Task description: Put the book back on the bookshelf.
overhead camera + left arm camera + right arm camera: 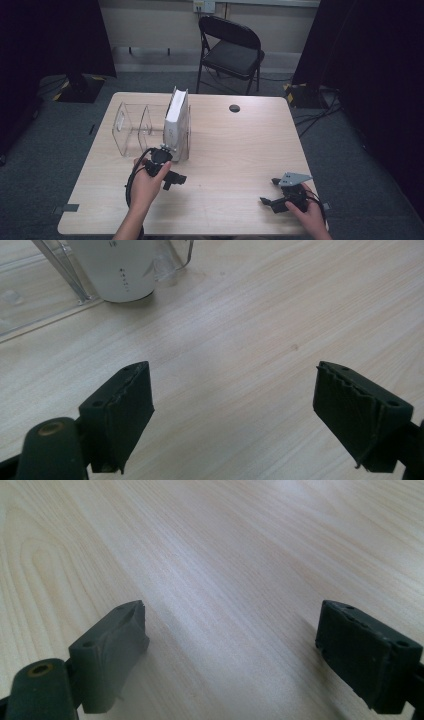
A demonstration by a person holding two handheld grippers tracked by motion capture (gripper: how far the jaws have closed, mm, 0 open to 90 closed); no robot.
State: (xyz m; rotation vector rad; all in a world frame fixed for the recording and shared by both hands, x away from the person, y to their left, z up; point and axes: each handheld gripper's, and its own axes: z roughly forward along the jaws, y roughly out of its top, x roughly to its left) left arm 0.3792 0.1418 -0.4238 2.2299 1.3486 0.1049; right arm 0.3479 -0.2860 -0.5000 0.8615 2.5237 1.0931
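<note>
Left claw: the left claw sat in the person's left hand just in front of the holder, its jaws spread wide with nothing between them; in the left gripper view only bare wood lay between the black pads.
Right claw: the right claw, carrying a grey three-cornered plate, was held by the right hand near the front right corner of the tabletop; in the right gripper view its jaws stood wide apart over bare wood, gripping nothing.
Book: the white upright book with a pale cover stood on its edge in the right-hand compartment of the holder, leaning slightly; in the left gripper view its white lower end rested on the wood just beyond the jaws.
Holder: the clear plastic file holder with several dividers stood on the left half of the tabletop, its other compartments bare.
Tabletop: the light wood-grain tabletop carried a small dark round cap near its far edge.
Behind: a black folding chair stood on the grey carpet beyond the tabletop.
</note>
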